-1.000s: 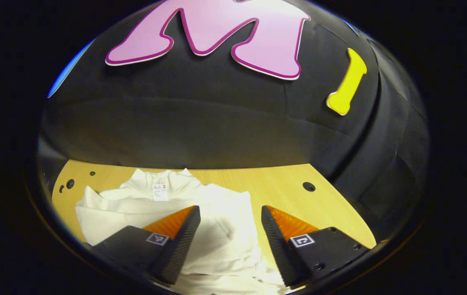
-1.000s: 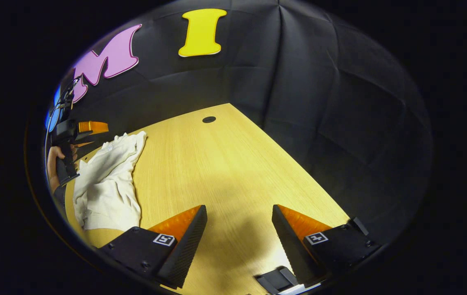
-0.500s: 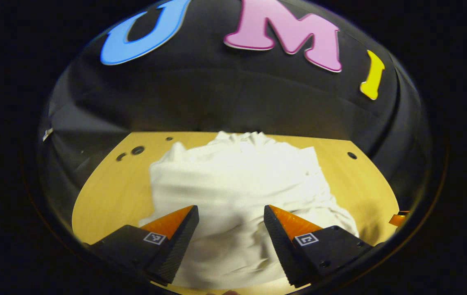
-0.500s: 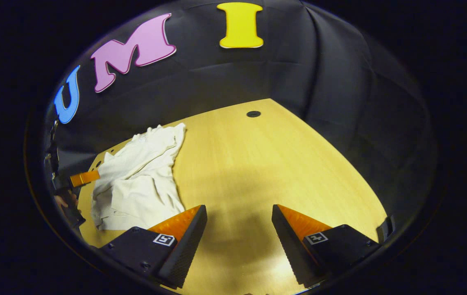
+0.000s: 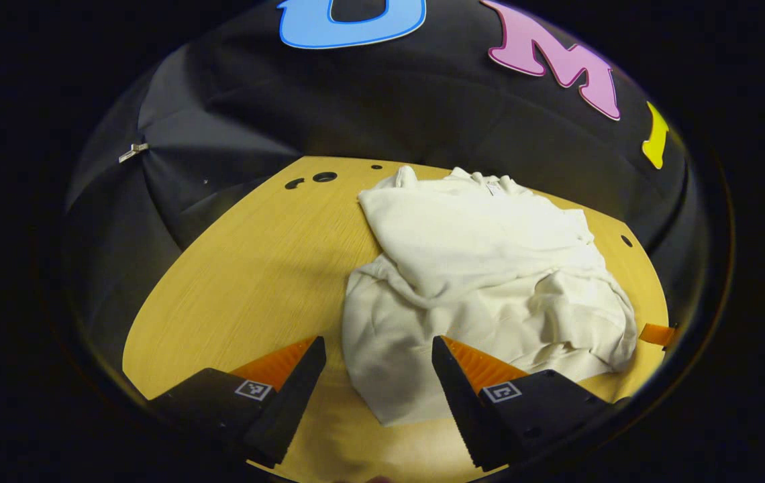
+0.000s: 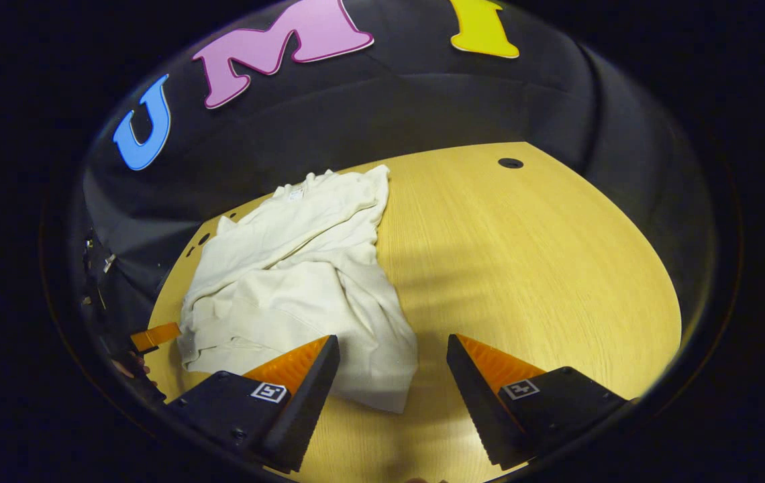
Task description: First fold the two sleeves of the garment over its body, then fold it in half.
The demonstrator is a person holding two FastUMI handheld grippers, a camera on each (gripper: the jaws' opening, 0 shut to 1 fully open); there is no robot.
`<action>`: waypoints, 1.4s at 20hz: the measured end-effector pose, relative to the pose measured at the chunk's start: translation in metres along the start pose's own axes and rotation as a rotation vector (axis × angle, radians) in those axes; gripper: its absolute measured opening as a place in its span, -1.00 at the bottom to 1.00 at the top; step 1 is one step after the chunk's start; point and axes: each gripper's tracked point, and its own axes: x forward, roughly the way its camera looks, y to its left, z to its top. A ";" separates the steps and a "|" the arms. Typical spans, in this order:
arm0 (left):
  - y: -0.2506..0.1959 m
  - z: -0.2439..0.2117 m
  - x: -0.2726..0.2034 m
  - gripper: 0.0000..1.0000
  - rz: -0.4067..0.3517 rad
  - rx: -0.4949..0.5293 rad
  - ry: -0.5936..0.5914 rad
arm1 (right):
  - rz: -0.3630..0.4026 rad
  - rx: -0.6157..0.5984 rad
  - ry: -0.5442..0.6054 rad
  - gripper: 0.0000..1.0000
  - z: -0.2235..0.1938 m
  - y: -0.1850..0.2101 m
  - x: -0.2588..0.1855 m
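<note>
One garment (image 5: 483,282) on table (image 5: 248,268) — collar toward wall, lengthwise.

The garment's (image 5: 483,282) sleeves seem hidden among folds.

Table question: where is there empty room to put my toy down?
Right of the white garment, the table is bare wood out to its far edge and the round hole. Left of the garment, bare wood runs toward the small holes. The middle is crowded with cloth.

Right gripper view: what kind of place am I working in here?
Likely a recording booth, not a home: a black cloth wall wraps a bare wooden table with drilled holes. On the table lies a white garment.
</note>
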 end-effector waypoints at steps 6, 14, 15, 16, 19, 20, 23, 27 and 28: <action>0.001 -0.036 0.010 0.96 -0.006 0.035 0.056 | -0.047 0.024 0.066 0.98 -0.019 -0.005 0.020; -0.012 -0.043 0.009 0.59 -0.058 0.111 0.031 | -0.077 -0.180 0.104 0.87 -0.037 0.011 0.024; -0.015 -0.045 0.008 0.53 -0.066 0.122 0.026 | -0.086 -0.170 0.110 0.41 -0.037 0.014 0.022; -0.022 -0.044 0.008 0.22 -0.079 0.131 0.016 | -0.070 -0.162 0.111 0.59 -0.038 0.018 0.024; -0.030 -0.046 0.007 -0.39 -0.071 0.185 -0.006 | -0.032 -0.137 0.129 0.19 -0.043 0.026 0.023; -0.032 -0.046 0.006 -0.53 -0.075 0.185 -0.003 | -0.025 -0.123 0.119 -0.59 -0.039 0.028 0.023; -0.035 -0.044 0.006 -0.85 -0.100 0.174 0.019 | 0.015 -0.095 0.146 -0.82 -0.041 0.029 0.023; -0.035 -0.038 0.003 -0.87 -0.112 0.210 0.041 | 0.031 -0.078 0.147 -0.83 -0.032 0.022 0.021; -0.036 -0.035 0.001 -0.87 -0.113 0.200 0.039 | 0.037 -0.076 0.142 -0.83 -0.029 0.022 0.019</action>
